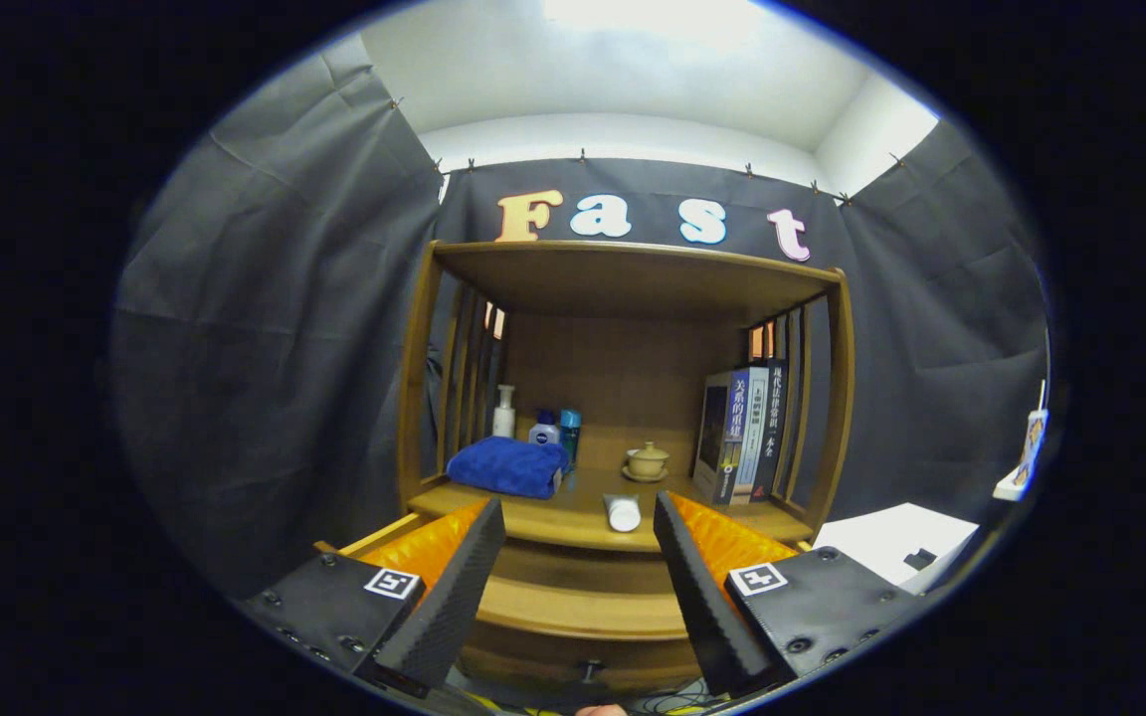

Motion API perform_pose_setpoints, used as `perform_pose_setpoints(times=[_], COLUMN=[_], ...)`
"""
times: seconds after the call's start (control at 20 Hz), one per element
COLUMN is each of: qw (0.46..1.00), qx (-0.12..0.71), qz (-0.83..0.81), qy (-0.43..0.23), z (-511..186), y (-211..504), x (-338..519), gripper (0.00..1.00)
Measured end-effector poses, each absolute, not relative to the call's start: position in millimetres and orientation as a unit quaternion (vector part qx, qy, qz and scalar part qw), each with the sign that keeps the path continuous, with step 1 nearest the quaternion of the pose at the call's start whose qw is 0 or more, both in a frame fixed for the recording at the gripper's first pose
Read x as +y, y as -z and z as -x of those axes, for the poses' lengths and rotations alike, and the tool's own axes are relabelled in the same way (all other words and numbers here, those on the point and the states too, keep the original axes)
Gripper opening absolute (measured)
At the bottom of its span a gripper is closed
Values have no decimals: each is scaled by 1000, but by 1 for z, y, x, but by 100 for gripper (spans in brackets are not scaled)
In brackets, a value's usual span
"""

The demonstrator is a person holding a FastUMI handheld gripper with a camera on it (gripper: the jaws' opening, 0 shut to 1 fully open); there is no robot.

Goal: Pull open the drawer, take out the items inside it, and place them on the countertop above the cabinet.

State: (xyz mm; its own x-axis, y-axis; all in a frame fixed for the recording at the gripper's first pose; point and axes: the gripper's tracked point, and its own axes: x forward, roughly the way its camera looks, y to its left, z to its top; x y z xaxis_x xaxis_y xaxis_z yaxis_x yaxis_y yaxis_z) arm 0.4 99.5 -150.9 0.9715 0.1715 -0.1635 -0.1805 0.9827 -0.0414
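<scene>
The wooden cabinet's drawer [583,609] stands pulled out below the countertop [573,527], its small knob [589,669] near the bottom between my fingers. The part of the drawer's inside that I see is bare wood. A white tube [623,512] lies on the countertop's front edge, just ahead of my fingers and nearer the right one. My gripper [578,505] is open above the drawer, with nothing between its fingers.
On the countertop sit a folded blue towel [508,466], a white pump bottle [503,411], two blue bottles [555,428], a lidded tea cup on a saucer [647,460] and upright books [744,433]. A shelf roof [633,273] closes the space above. A white surface [896,542] lies to the right.
</scene>
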Motion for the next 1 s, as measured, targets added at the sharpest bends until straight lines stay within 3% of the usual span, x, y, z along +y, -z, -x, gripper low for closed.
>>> perform_pose_setpoints(times=[0.6, 1.0], qw=[986, 980], qx=[169, 199], qz=[11, 8], qy=[-11, -2], z=[27, 10], y=[286, 315], x=[65, 68], gripper=[97, 97])
